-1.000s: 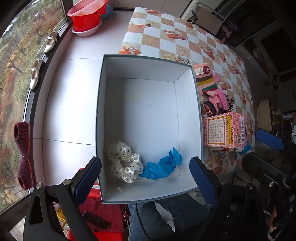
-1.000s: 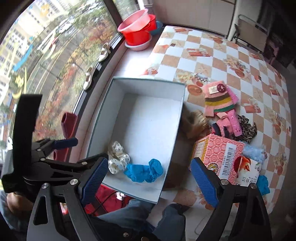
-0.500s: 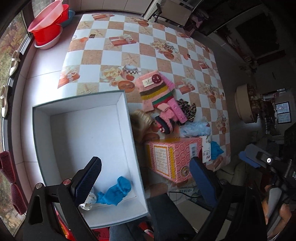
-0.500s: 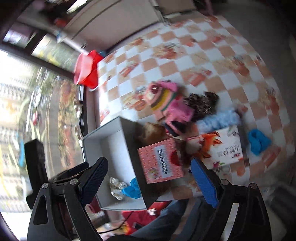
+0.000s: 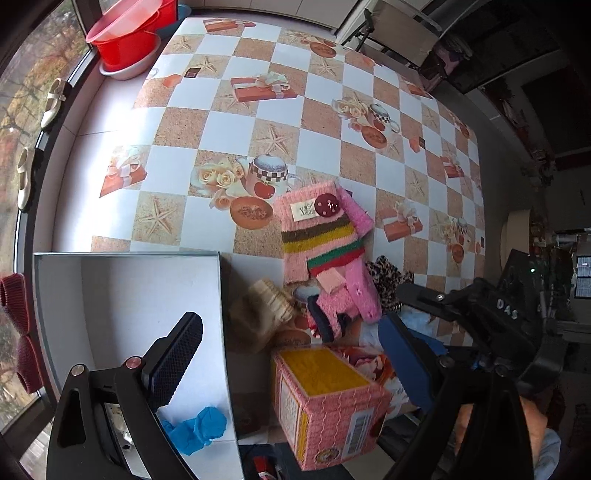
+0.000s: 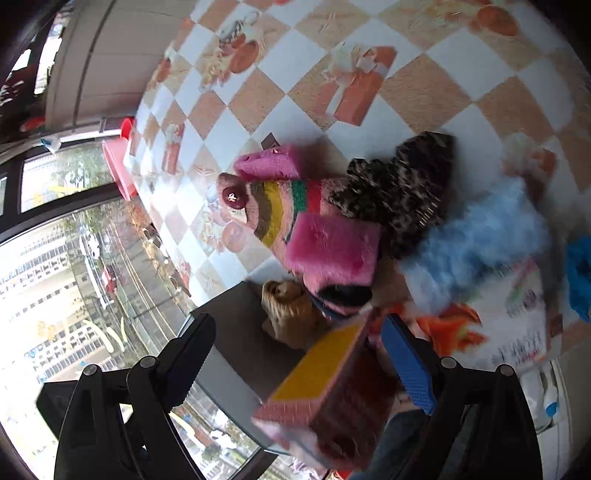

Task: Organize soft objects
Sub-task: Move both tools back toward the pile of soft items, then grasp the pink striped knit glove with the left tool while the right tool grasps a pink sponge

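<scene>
An open grey box stands at the table's near left with a blue glove in its near corner. Right of it lies a pile: a tan scrunchie, pink striped gloves and a leopard-print scrunchie. My left gripper hangs open above the box wall and a pink carton. My right gripper is open, low over the carton, tilted toward the pink gloves, the tan scrunchie and a pale blue fluffy piece. Neither holds anything.
A checked tablecloth covers the table. Red basins stand at its far left corner. Shoes and dark red slippers lie along the window. A white printed pack and another blue glove lie right of the pile.
My left gripper has slid from over the box to the right, toward the pile. My right gripper has rolled and dropped close to the carton and the gloves.
</scene>
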A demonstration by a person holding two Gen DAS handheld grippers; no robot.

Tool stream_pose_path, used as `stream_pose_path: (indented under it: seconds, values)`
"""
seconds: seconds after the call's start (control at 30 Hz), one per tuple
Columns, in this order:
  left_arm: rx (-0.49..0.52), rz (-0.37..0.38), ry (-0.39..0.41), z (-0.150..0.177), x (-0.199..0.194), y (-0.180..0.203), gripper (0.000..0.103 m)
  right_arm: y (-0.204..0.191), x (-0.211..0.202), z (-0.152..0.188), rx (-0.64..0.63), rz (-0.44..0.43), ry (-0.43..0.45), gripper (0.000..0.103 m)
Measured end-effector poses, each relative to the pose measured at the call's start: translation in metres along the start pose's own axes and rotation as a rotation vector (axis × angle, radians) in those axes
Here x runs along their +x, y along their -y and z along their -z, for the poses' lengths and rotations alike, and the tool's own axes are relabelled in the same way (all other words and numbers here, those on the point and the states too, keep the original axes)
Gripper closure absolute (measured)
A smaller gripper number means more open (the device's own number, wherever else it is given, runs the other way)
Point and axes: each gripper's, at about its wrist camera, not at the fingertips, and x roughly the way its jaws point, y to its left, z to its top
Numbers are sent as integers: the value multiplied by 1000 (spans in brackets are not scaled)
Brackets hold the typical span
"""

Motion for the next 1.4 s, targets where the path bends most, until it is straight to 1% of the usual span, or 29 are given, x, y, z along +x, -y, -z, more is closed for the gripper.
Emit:
stream_pose_path:
  seconds: [0.17, 0.27, 0.4, 0.43, 0.47, 0.53, 0.7, 0.83, 0.97, 1.07, 1.17, 1.3, 1.4]
  values:
    - [-79, -10, -22, -33, 30, 8, 6, 3, 40, -31, 30, 55, -67, 11]
    - [-111, -42, -25, -46, 43, 10, 6, 5, 56, -40, 30, 90, -99, 11]
    - [-138, -75, -39, -59, 61, 10, 6, 5, 64, -44, 8, 106, -126, 11]
    - [-140, -84, -43, -61, 65, 11, 6, 7, 64, -44, 4, 109, -126, 12]
    - [-144, -91, -48, -63, 70, 11, 6, 9, 62, -43, 7, 106, -121, 21]
    - [-148, -95, -58, -66, 78, 14, 6, 12, 61, -48, 20, 92, -127, 31]
    - [-123, -122, -83, -72, 102, 28, 6, 31, 59, -51, 48, 36, -158, 32]
    - [-125, -131, -100, -74, 120, 33, 6, 42, 57, -50, 68, -4, -168, 32]
    - [-139, -138, -112, -76, 133, 35, 6, 52, 33, -46, 38, -44, -158, 32]
    - [-133, -149, -99, -80, 141, 38, 6, 59, 14, -43, -2, -48, -135, 32]
    - [-109, -186, -81, -82, 150, 43, 6, 64, -1, -35, -37, -62, -124, 32]
    - [-94, -204, -59, -82, 157, 47, 6, 58, -6, -27, -52, -82, -124, 32]
    - [-71, -228, -78, -81, 172, 51, 5, 52, -10, -25, -50, -99, -131, 32]
